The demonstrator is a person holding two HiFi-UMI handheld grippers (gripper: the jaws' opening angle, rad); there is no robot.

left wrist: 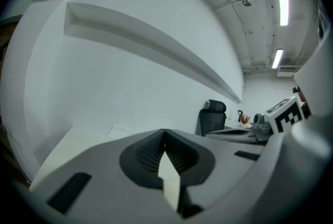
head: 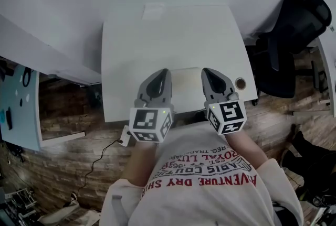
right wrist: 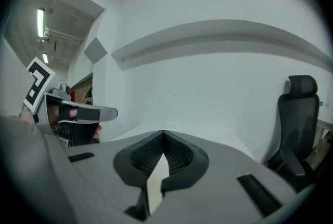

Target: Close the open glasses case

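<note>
A pale cream rectangular thing, probably the glasses case, lies on the white table near its front edge. I cannot tell whether it is open or closed. My left gripper hovers just left of it and my right gripper just right of it, both pointing away from me. Each is shut with its jaw tips meeting and nothing held. The left gripper view shows its shut jaws over bare table, and the right gripper view the same. The case is hidden in both gripper views.
A small white sheet lies at the table's far edge by the wall. A round grommet sits near the front right corner. A black office chair stands to the right. A cable and plug lie on the wooden floor at the left.
</note>
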